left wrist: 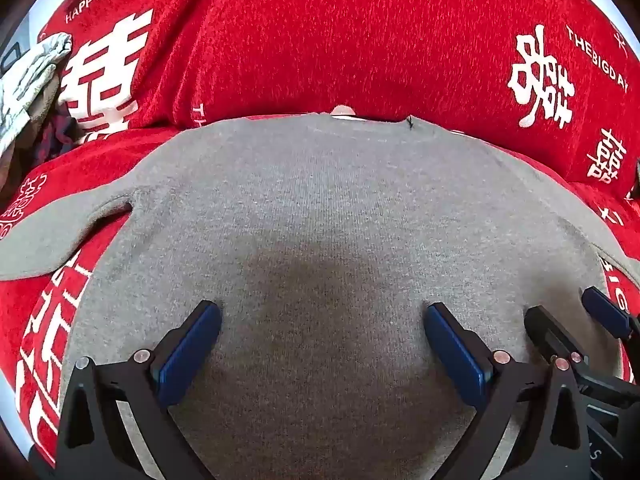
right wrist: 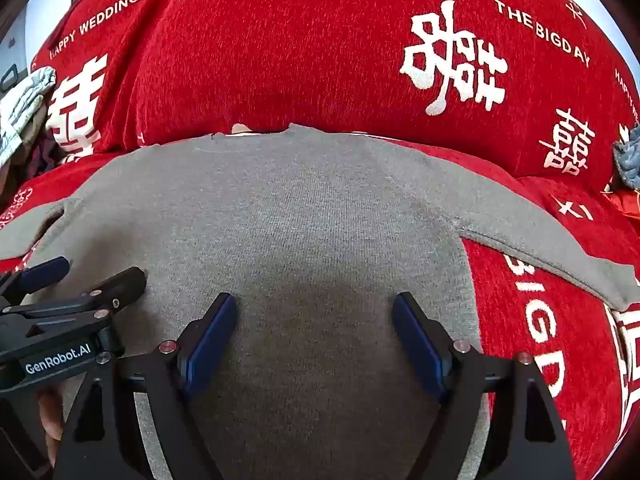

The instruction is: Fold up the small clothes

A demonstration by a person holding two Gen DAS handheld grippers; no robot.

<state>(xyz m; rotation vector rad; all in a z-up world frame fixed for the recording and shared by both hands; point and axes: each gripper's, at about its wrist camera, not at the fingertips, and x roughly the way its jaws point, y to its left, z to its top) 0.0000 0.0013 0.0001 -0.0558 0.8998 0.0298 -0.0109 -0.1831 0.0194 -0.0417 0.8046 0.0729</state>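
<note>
Two black grippers with blue pads hovered side by side over a grey knit top (left wrist: 320, 208) spread flat on a red chenille cover with white lettering (left wrist: 360, 32). Left gripper (left wrist: 322, 320) and right gripper (right wrist: 316, 312) both stood spread wide, grasping nothing.

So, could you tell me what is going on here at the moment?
A person holds two grippers side by side over a grey knit top spread flat on a red wedding-print cover. The left gripper and right gripper are both open, gripping nothing. Both sleeves lie spread out, so no fold has been made yet.
</note>
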